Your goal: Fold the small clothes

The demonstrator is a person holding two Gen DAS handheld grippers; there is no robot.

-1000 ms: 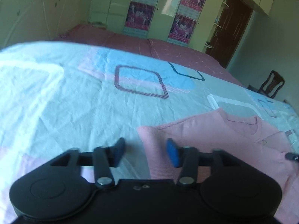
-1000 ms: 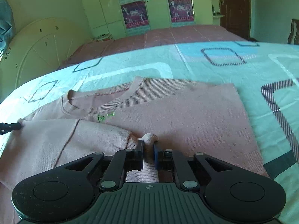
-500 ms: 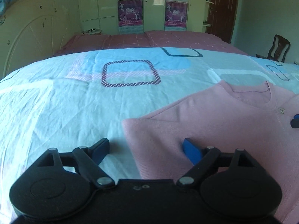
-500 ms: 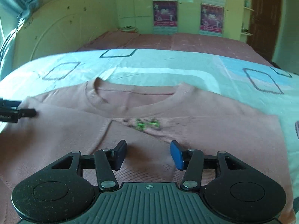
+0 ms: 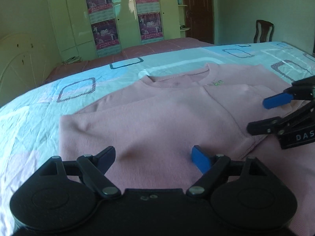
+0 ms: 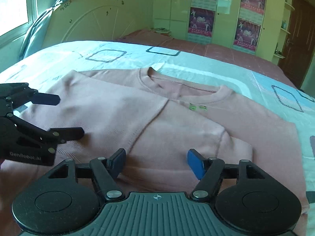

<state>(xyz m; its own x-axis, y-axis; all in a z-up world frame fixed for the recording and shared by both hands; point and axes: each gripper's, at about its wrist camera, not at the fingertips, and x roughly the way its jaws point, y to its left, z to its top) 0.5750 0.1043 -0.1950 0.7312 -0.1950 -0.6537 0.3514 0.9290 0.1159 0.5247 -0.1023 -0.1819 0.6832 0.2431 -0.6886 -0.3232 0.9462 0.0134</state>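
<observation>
Both grippers hang with fingers spread wide over a pink knit sweatshirt lying on a bed.

The left gripper (image 5: 152, 157), black with blue pads, holds nothing, its jaws gaping above the pink knit sweatshirt (image 5: 167, 122); the right gripper (image 6: 156, 157) is likewise spread and holds nothing above the same garment (image 6: 177, 129). The left wrist view shows the right gripper (image 5: 275, 114) entering from the right edge, and a dark wooden chair (image 5: 263, 31) by the far wall. The right wrist view alone shows both sleeves folded across the chest, the small green logo (image 6: 197, 106) under the collar, a teal curtain (image 6: 37, 27) and the cream arched headboard (image 6: 94, 23). The sweatshirt lies flat on a pale blue bedsheet with square outlines (image 6: 110, 55); beyond stand cream wardrobes with posters (image 5: 102, 19) and a brown door (image 5: 199, 9).
</observation>
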